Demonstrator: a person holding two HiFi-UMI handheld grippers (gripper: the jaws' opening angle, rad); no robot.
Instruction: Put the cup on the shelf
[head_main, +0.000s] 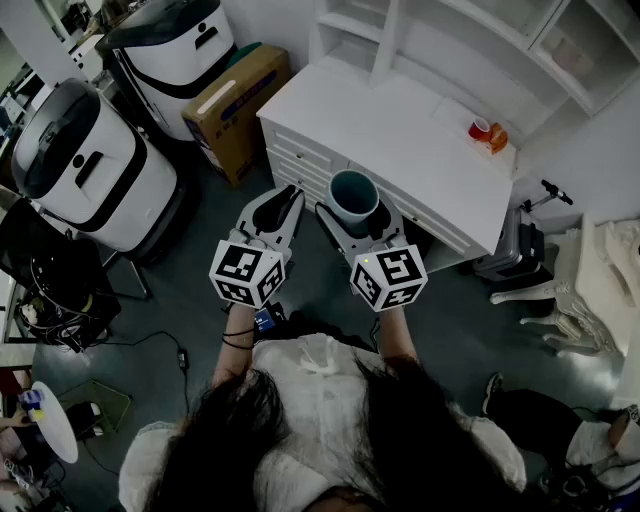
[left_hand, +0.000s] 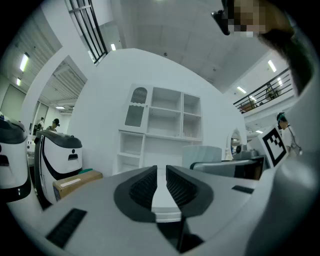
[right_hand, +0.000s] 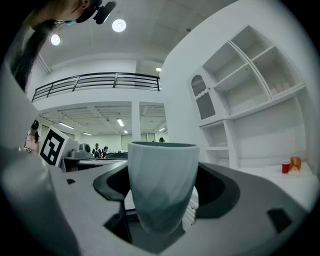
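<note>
A pale teal cup (head_main: 353, 196) stands upright between the jaws of my right gripper (head_main: 355, 215), which is shut on it; in the right gripper view the cup (right_hand: 162, 185) fills the middle, gripped on both sides. My left gripper (head_main: 281, 205) is beside it, jaws nearly together with nothing between them (left_hand: 160, 185). Both hover in front of the white cabinet (head_main: 400, 140). The white shelf unit (head_main: 470, 40) rises behind the cabinet top; its open compartments (right_hand: 250, 75) show at the right in the right gripper view.
A small red and orange object (head_main: 488, 133) sits on the cabinet top near the shelf. A cardboard box (head_main: 240, 100) and two white machines (head_main: 90, 165) stand on the floor at the left. A white ornate chair (head_main: 585, 275) is at the right.
</note>
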